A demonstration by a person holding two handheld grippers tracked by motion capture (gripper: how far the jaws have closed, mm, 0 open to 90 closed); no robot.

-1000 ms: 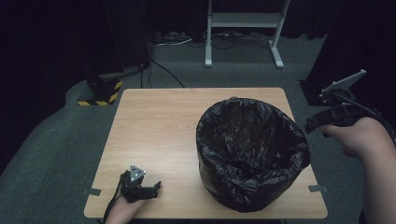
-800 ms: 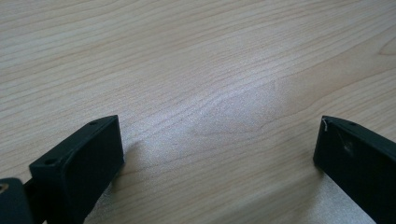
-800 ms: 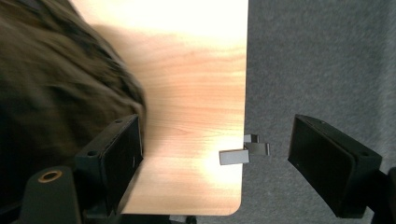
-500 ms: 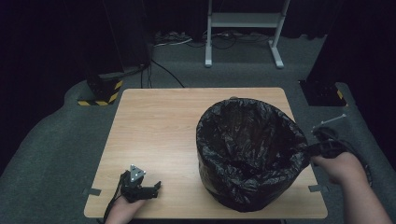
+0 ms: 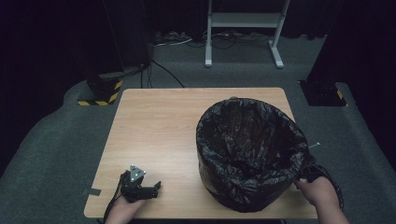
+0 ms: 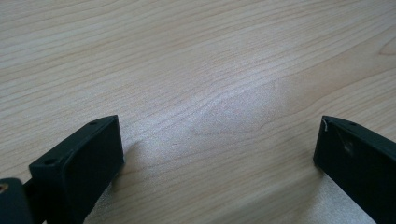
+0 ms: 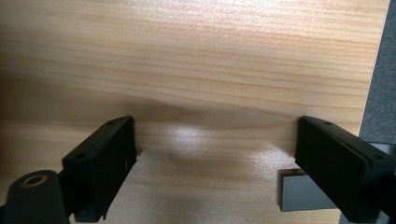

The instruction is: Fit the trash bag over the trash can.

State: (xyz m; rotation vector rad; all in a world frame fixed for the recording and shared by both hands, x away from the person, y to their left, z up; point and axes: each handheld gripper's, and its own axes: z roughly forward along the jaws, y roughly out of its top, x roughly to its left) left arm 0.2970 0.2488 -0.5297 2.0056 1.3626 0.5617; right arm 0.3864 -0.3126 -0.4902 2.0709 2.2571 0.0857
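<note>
Fingers (image 6: 79,163) of my left gripper (image 5: 152,189) stand wide apart with nothing between them, only bare wood. I rest that gripper low at the near left corner of the table (image 5: 159,126), I judge to keep it clear while the other side works. On my right gripper (image 7: 217,144) the jaws have just been opening and are now about as wide as they go. Nothing is between them either, just tabletop, a grey bit of tape (image 7: 294,191) at the table's edge and a strip of carpet (image 7: 378,70) beyond it. My right hand (image 5: 320,191) sits at the near right corner, just beside the bin (image 5: 247,196), low against its side. I take the spread jaws to be readied for the black bag's (image 5: 252,140) rim, though from above I cannot tell whether they touch it. The bin stands upright on the right half of the table, its liner folded over the rim and looking empty as far as I can see. Beyond the far edge stand a striped block (image 5: 100,95) on the floor at the left and a white frame (image 5: 243,21) at the back.
</note>
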